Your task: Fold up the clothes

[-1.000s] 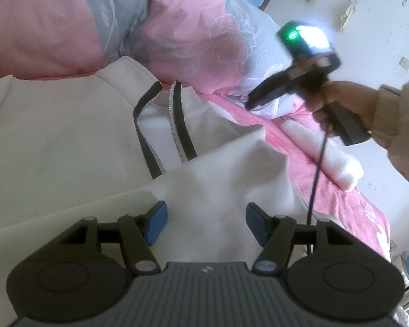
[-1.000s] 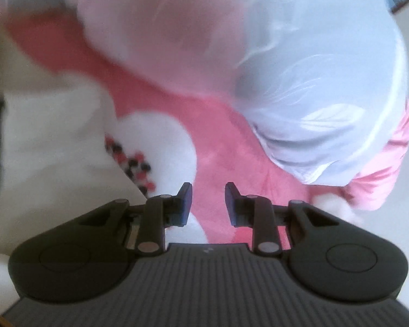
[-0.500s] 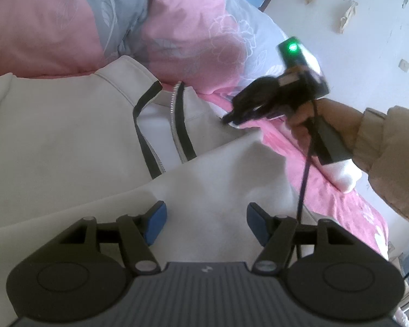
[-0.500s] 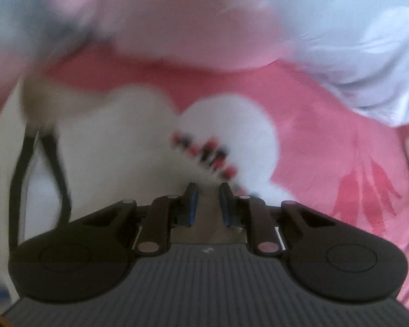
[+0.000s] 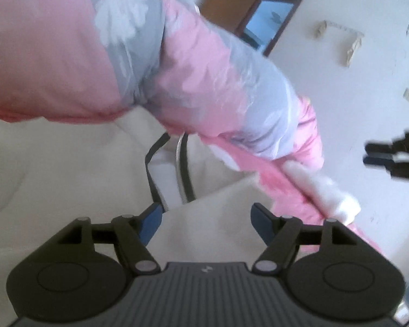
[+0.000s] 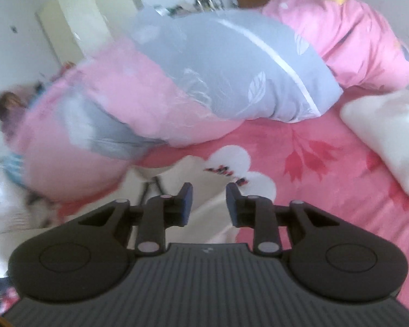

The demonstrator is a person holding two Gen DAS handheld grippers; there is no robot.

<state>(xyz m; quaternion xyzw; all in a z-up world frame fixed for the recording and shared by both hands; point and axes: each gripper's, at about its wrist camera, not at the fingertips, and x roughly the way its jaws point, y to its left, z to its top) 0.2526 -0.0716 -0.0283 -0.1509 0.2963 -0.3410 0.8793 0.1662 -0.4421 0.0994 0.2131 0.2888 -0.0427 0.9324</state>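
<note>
A cream zip-up hoodie [image 5: 68, 169] lies spread on the pink bed, its black-edged zipper [image 5: 182, 169] running toward the collar. A folded flap of it lies right under my left gripper [image 5: 205, 215], which is open and holds nothing. In the left wrist view my right gripper [image 5: 387, 160] is a dark blur at the far right, in the air and away from the garment. In the right wrist view the right gripper [image 6: 210, 204] hovers open over the hoodie's edge [image 6: 201, 174], with nothing pinched between the blue pads [image 6: 186, 204].
A bulky pink and grey quilt [image 5: 177, 68] lies along the far side of the hoodie and also fills the right wrist view [image 6: 204, 81]. A white roll [image 5: 321, 188] and cream blanket [image 6: 390, 130] lie on the flowered pink sheet [image 6: 327, 177].
My right gripper has pulled back to the right, off the hoodie, and its fingers have spread wider. My left gripper has moved closer to the collar and stays open.
</note>
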